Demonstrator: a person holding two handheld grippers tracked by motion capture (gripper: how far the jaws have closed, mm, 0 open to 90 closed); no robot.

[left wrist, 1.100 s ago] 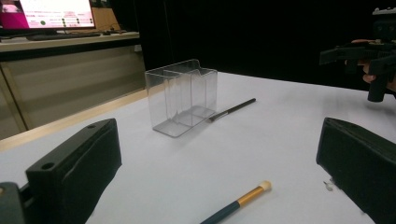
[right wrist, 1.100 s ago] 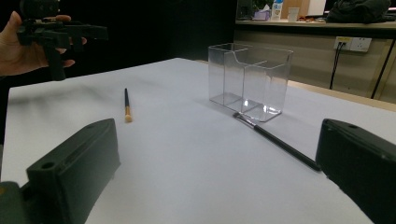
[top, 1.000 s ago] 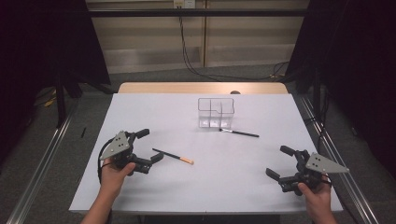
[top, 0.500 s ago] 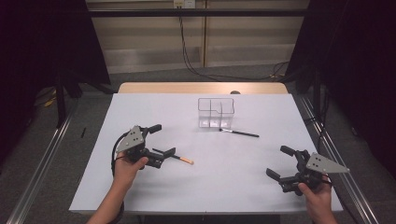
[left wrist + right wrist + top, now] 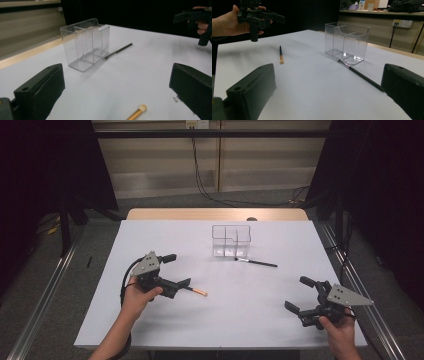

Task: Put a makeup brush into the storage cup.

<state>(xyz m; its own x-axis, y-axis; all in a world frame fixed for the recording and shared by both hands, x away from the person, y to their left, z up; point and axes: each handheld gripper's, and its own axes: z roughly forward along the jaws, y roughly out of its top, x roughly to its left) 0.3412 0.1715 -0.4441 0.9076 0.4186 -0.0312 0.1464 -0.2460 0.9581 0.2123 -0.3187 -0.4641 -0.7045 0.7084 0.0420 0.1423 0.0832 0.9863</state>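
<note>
I am bringing my left gripper [image 5: 176, 270], jaws spread wide and empty, over the short brush [image 5: 196, 291], which is lying at five o'clock from it on the table [image 5: 260, 315]. Next, I judge, I must lower and close around its handle.

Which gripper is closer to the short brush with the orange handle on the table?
Left. The left gripper hovers open right over the orange-handled brush, jaws either side of its dark end. The right gripper sits open far off, near the table's front right corner.
</note>
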